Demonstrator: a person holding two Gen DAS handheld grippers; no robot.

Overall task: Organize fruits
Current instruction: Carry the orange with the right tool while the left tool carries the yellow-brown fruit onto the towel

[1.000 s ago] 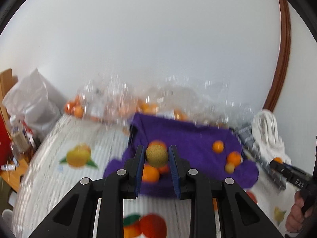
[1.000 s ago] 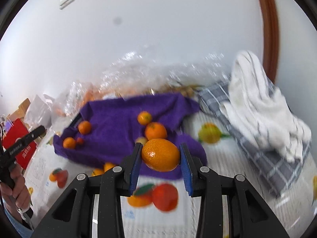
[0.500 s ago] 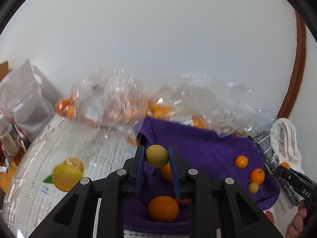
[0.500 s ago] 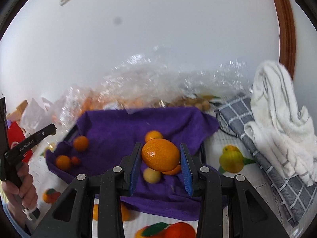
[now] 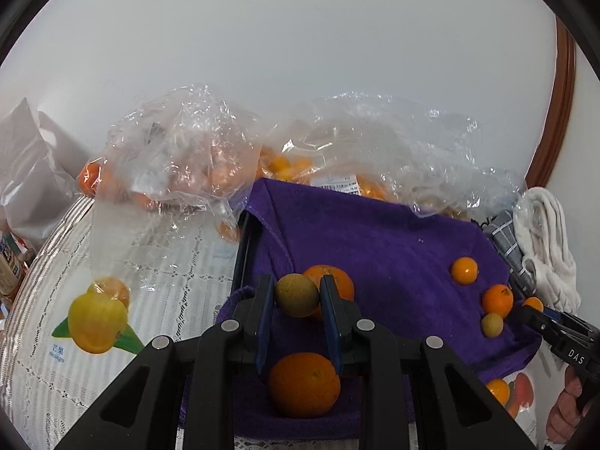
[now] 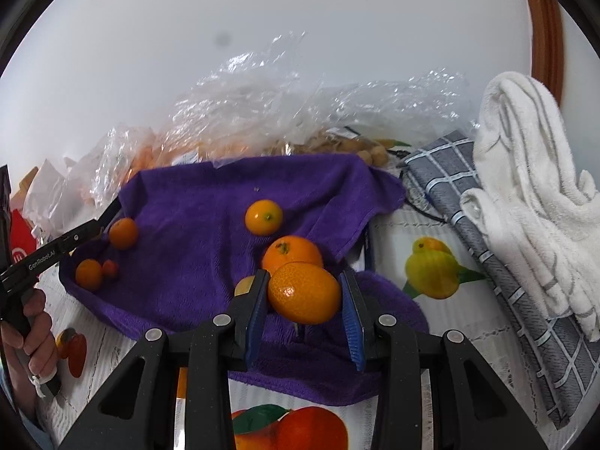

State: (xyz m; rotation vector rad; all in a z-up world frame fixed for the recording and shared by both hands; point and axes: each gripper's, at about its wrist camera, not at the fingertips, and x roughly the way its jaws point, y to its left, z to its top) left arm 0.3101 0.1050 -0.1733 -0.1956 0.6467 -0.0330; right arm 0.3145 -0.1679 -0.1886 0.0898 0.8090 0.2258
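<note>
- The left hand-held gripper (image 5: 297, 296) pinches a small yellow-green fruit (image 5: 297, 295) between its blue pads, above the near-left part of the purple towel (image 5: 375, 240).
- The right hand-held gripper (image 6: 304, 294) clamps an oval orange fruit (image 6: 304, 292) over the towel's near-right fold.
- To do the sorting step well, I judge each fruit should go with its like: several loose oranges lie on the towel, among them a large orange (image 5: 303, 384) just under the left pads.
- Carry low and level; round fruit can slip from flat pads.
- Beyond the towel's far edge sit clear plastic bags (image 5: 180, 157) holding orange fruit; lower each fruit well inside a bag's mouth before releasing.
</note>
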